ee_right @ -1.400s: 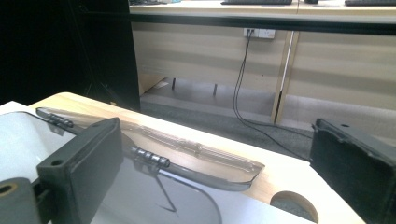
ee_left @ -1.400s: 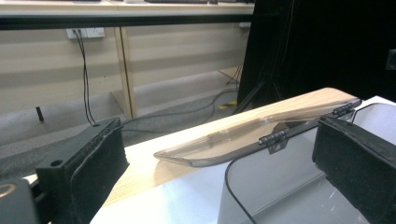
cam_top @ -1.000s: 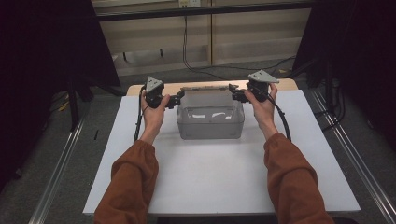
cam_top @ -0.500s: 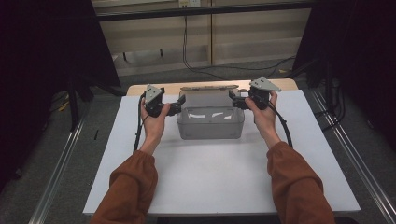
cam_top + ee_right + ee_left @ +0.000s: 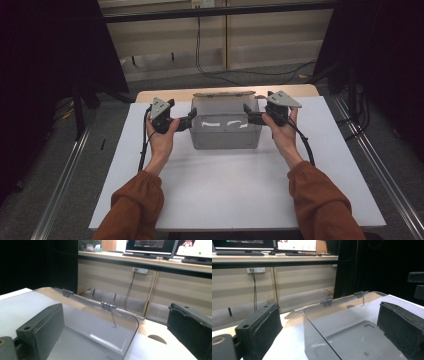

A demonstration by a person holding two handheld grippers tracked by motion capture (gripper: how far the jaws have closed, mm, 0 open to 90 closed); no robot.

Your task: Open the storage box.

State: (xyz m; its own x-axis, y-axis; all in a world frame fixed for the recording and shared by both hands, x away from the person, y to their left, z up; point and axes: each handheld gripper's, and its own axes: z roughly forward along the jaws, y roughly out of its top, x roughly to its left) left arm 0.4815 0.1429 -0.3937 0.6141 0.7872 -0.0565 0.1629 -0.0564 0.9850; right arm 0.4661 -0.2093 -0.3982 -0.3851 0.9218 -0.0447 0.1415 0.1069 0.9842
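Two open hand-held grippers, left (image 5: 191, 121) & right (image 5: 246, 115), straddle clear rigid plastic hinged box (image 5: 226, 131) side walls; likely light, slippery, best gripped at rims.

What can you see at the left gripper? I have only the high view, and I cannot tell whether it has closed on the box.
Observer: The left gripper is open. The side wall of the clear box stands between its jaws, with gaps on both sides.
Operator: And the right one?
Observer: The right gripper is open too, and it straddles the opposite wall in the same way.
Operator: Which side is hinged?
Observer: Two small grey hinges sit along the far rim.
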